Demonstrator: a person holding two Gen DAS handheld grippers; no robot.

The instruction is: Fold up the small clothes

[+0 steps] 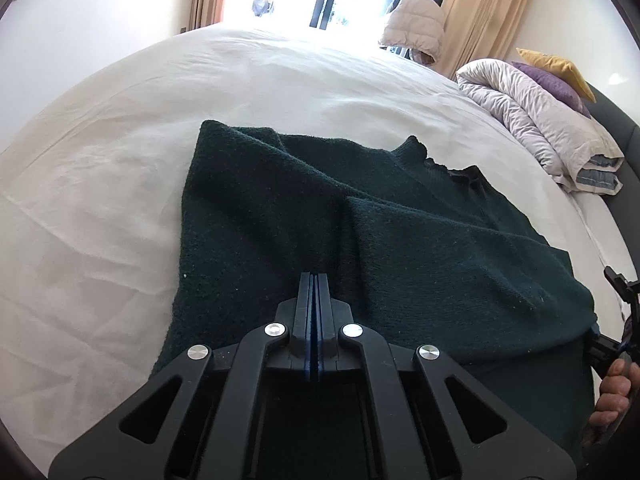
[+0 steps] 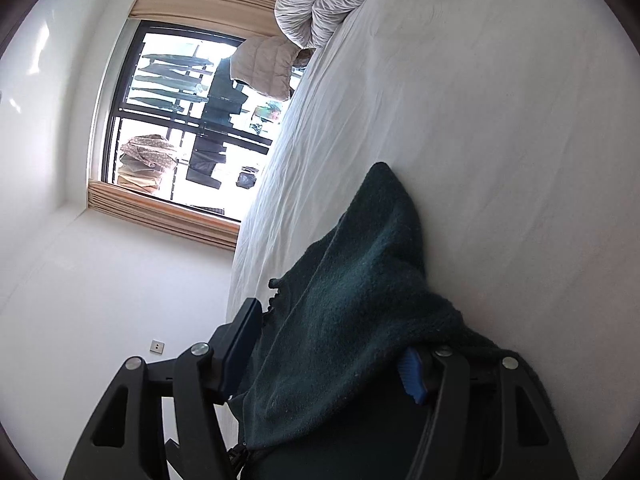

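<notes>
Dark green knit, a small sweater (image 1: pixel 360 220), lies spread on the white sheet of the bed (image 1: pixel 100 200), partly folded, with a raised crease running across its middle. In the left wrist view the left gripper (image 1: pixel 314 280) hovers just over the near part of the sweater, its jaws pressed flat together with nothing visible between them. Further right, at the frame's edge, a hand (image 1: pixel 614 392) holds the handle of the other gripper beside the sweater's right edge. A folded pale duvet (image 1: pixel 540 120) sits at the far right of the bed, with a purple and a yellow pillow behind it.

In the right wrist view the right gripper (image 2: pixel 328 340) has its jaws spread wide, and the sweater (image 2: pixel 352 312) drapes between and over them, covering most of the right finger. Beyond it the window (image 2: pixel 180 120) shows hanging laundry.
</notes>
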